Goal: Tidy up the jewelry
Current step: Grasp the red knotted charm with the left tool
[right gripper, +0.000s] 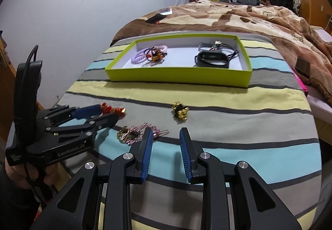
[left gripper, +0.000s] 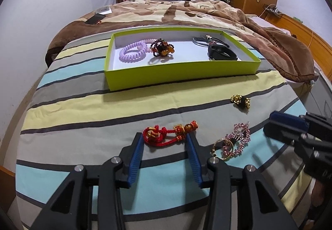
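In the left wrist view, the left gripper [left gripper: 165, 138] has its fingers spread, and the red cord charm [left gripper: 169, 133] lies on the striped sheet [left gripper: 83, 105] between the tips, at lower centre; I cannot tell if they touch it. The right gripper [right gripper: 166, 136] is also spread and holds nothing; the pink keychain [right gripper: 134, 133] lies just left of its left finger. The green box [right gripper: 178, 76] sits above, in the middle of the frame.
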A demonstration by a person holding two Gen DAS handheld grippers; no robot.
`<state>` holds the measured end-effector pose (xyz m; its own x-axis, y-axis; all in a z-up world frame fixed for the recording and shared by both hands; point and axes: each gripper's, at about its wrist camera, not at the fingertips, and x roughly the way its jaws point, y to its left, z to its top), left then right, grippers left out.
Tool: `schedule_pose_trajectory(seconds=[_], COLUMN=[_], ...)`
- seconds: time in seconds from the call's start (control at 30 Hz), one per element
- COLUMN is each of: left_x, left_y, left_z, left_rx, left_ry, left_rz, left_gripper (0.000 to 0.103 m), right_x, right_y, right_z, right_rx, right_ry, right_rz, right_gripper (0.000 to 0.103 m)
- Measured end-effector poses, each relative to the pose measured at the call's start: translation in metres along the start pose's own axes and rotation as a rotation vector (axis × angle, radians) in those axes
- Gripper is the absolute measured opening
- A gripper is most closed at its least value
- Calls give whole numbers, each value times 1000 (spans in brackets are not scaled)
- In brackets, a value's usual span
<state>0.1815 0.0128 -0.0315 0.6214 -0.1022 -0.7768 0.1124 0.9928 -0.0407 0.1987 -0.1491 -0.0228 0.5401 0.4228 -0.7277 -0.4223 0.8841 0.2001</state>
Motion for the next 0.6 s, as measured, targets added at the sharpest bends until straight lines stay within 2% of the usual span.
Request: schedule_pose_trajectory(seconds=[0.1,0.3,0.6], left_x=[0,-3,-19], left_y=[-2,2,10], left_z=[1,1,-13], left_rx=[12,-4,-39], left_ry=[-2,-10,-42], left_rz=[0,-23,-44], left_gripper=[21,17,17], right_x=[3,5,9], right_y=[5,10,14], right_z=[-2,-2,1], right_rx=[-12,-18,-13], right_ry=[11,17,25], right_rz=[7,15,27], right_gripper=[27,27,27])
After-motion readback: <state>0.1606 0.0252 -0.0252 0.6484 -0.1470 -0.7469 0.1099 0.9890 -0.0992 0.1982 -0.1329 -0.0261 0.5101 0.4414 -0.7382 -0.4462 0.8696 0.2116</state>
